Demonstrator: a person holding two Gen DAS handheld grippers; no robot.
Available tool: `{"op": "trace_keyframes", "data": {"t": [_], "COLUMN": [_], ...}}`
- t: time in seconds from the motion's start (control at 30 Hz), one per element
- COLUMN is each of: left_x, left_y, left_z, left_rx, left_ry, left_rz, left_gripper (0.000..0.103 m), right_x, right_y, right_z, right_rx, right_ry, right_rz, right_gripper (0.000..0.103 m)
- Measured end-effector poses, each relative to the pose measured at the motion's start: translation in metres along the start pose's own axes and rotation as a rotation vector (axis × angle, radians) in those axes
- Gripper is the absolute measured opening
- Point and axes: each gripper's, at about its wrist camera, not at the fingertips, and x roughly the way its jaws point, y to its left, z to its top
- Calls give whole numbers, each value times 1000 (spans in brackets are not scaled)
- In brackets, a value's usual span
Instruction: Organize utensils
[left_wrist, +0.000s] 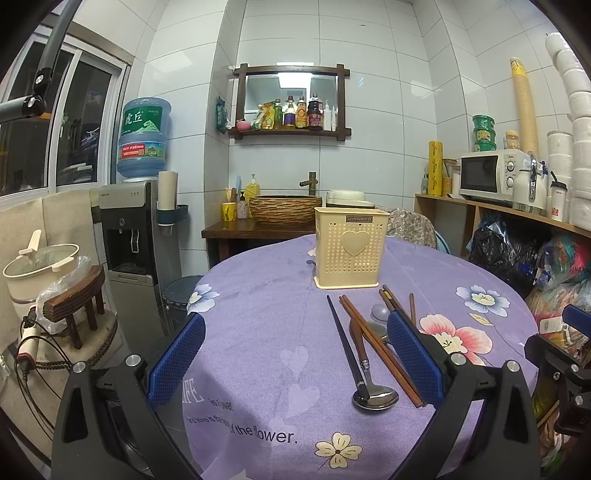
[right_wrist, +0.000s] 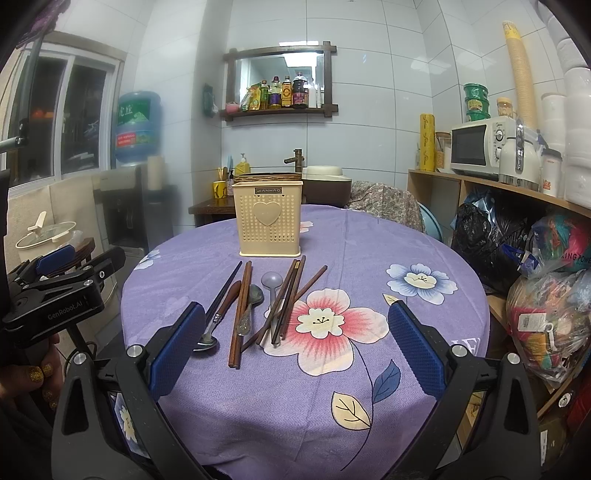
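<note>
Facing the round table (right_wrist: 424, 236) from its near edge, you hold both tools above the purple floral cloth (left_wrist: 266, 295) with nothing in either. The left gripper (left_wrist: 295, 354) has its jaws spread wide and empty; its right pad sits just beside the near ends of the brown chopsticks (left_wrist: 384, 350). The right gripper (right_wrist: 297, 343) is likewise spread and empty, its gap framing most of the scatter.

The utensils lie loose and crossed in front of the cream perforated holder (right_wrist: 269, 218), which stands upright near the table's centre with its open top facing up. Judged from this layout, nothing has yet gone into the holder, so the task is at its start.

From left to right in the right wrist view:
- a dark chopstick (right_wrist: 223, 291) overlying a wood-handled metal spoon (right_wrist: 218, 317);
- a pair of brown chopsticks;
- a second metal spoon (right_wrist: 251, 302);
- a pale lilac plastic spoon (right_wrist: 272, 291) among further crossed chopsticks (right_wrist: 291, 295).

Open room lies on the right half of the cloth, over the large pink flower (right_wrist: 332, 317), and on the bare cloth to the left of the pile. The holder's far side is hidden. Expect overlapped pieces to shift when one is lifted.
</note>
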Motion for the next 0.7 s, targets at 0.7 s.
{"op": "trace_keyframes", "data": {"t": [0.7], "left_x": [3], "left_y": [2], "left_z": [-2], "left_rx": [-1], "left_ry": [11], "left_rz": [8], "left_gripper": [98], "right_x": [0], "right_y": [-1], "right_z": [-1], "right_rx": [0], "right_ry": [3], "right_rz": [1], "right_gripper": [98]}}
